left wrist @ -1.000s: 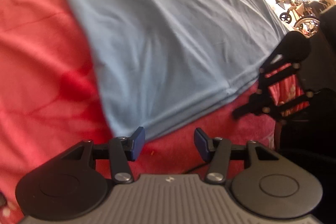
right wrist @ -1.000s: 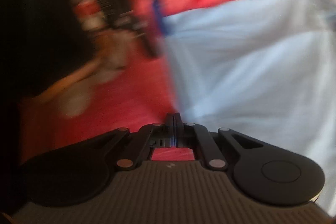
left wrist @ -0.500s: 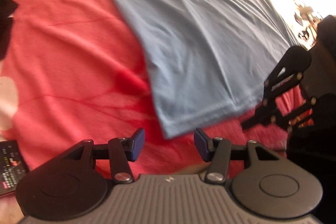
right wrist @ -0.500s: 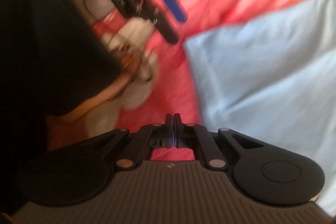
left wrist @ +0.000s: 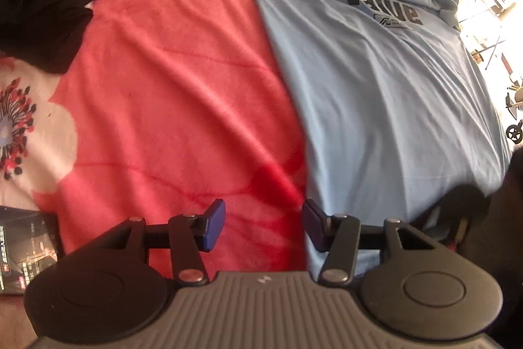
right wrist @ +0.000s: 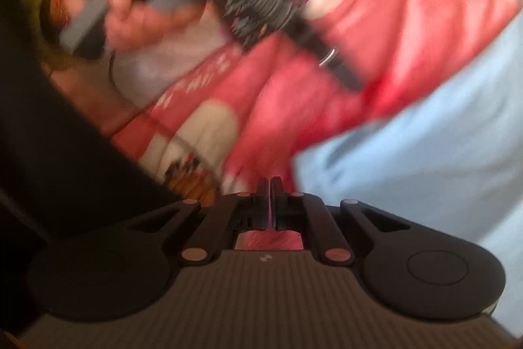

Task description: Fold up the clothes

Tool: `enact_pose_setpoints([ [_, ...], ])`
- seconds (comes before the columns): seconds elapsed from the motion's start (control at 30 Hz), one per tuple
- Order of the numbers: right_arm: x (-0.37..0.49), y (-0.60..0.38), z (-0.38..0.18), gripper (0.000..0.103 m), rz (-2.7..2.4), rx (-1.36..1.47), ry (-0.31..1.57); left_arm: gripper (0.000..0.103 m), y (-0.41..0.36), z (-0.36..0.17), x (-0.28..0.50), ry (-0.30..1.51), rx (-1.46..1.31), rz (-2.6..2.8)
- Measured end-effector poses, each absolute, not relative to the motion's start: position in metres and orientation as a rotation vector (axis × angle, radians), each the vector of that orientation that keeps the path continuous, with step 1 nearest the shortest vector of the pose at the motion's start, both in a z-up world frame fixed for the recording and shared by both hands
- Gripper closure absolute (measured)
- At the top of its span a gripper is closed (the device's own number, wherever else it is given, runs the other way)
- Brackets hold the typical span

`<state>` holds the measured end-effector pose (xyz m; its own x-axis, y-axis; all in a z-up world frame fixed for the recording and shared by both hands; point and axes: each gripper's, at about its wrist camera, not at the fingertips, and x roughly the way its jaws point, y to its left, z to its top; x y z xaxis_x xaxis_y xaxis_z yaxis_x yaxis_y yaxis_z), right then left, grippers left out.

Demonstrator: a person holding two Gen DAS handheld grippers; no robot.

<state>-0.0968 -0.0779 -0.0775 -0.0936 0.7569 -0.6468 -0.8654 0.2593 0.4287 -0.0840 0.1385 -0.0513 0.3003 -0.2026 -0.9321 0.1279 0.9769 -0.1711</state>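
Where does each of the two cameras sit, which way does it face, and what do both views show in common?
Left wrist: sits on the left gripper, looking steeply down over the red blanket and the light blue T-shirt; its own open blue-padded fingers show.
Right wrist: sits on the right gripper, looking slantwise down across the bed; its shut fingers show, plus the person's blurred hand on the other gripper.
Shared: both views show the blanket and the T-shirt.

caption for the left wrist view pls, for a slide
Open left gripper above the red blanket, beside the near edge of a spread light-blue shirt.
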Motion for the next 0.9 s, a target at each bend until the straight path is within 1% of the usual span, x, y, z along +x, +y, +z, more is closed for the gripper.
enact_pose_setpoints([
  [0.13, -0.032, -0.100, -0.070, 0.101, 1.090, -0.042, 0.903, 0.050, 0.148, -0.055, -0.091, 1.254, -0.123, -0.244],
  [0.27, -0.008, -0.114, -0.078, 0.101, 0.993, -0.019, 0.893, 0.051, 0.134, -0.062, -0.100, 1.276, -0.160, -0.385],
  [0.3, -0.005, -0.118, -0.080, 0.101, 0.980, -0.009, 0.892, 0.053, 0.129, -0.065, -0.102, 1.285, -0.148, -0.407],
  [0.43, -0.001, -0.119, -0.093, 0.101, 0.937, 0.076, 0.922, 0.069, 0.119, -0.083, -0.106, 1.342, -0.132, -0.425],
  [0.5, 0.000, -0.119, -0.098, 0.101, 0.921, 0.101, 0.933, 0.082, 0.119, -0.087, -0.107, 1.349, -0.148, -0.415],
  [0.53, 0.000, -0.119, -0.099, 0.101, 0.915, 0.108, 0.936, 0.098, 0.120, -0.087, -0.107, 1.353, -0.160, -0.407],
  [0.57, 0.000, -0.119, -0.100, 0.101, 0.910, 0.116, 0.940, 0.100, 0.122, -0.087, -0.108, 1.358, -0.177, -0.398],
  [0.63, -0.002, -0.124, -0.100, 0.101, 0.900, 0.128, 0.941, 0.100, 0.127, -0.082, -0.110, 1.362, -0.269, -0.395],
  [0.73, -0.003, -0.127, -0.099, 0.101, 0.896, 0.135, 0.927, 0.100, 0.125, -0.069, -0.115, 1.344, -0.210, -0.376],
  [0.9, 0.000, -0.118, -0.097, 0.101, 0.928, 0.110, 0.921, 0.101, 0.134, -0.084, -0.117, 1.416, -0.295, -0.344],
])
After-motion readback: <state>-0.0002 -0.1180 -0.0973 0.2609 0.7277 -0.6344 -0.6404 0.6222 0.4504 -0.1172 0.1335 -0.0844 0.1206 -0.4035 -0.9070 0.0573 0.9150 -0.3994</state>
